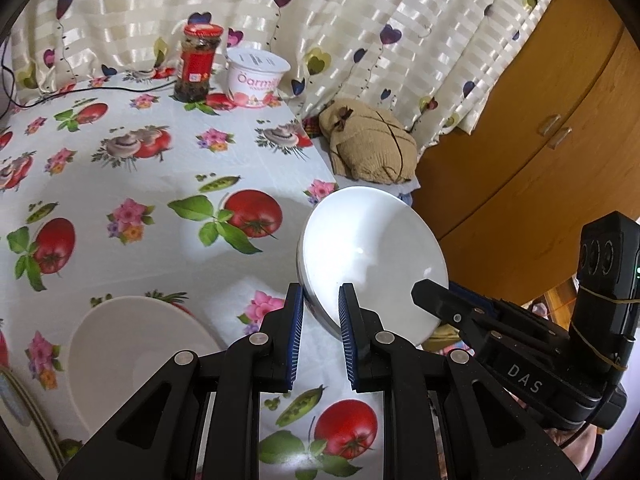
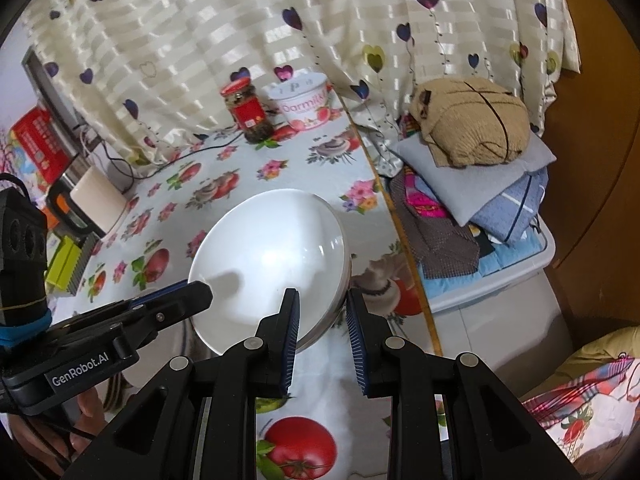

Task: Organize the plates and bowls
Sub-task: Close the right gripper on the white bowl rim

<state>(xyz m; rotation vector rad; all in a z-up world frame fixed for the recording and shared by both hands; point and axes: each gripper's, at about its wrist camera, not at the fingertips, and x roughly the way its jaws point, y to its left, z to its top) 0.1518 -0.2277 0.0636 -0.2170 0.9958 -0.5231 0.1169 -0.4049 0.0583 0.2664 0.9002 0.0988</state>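
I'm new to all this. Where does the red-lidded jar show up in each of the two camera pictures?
Left wrist view: the red-lidded jar stands upper left of centre, at the table's far edge before the curtain.
Right wrist view: the jar is upper centre-left, also against the curtain.
Shared landmark: the white yogurt tub stands just right of the jar in both.
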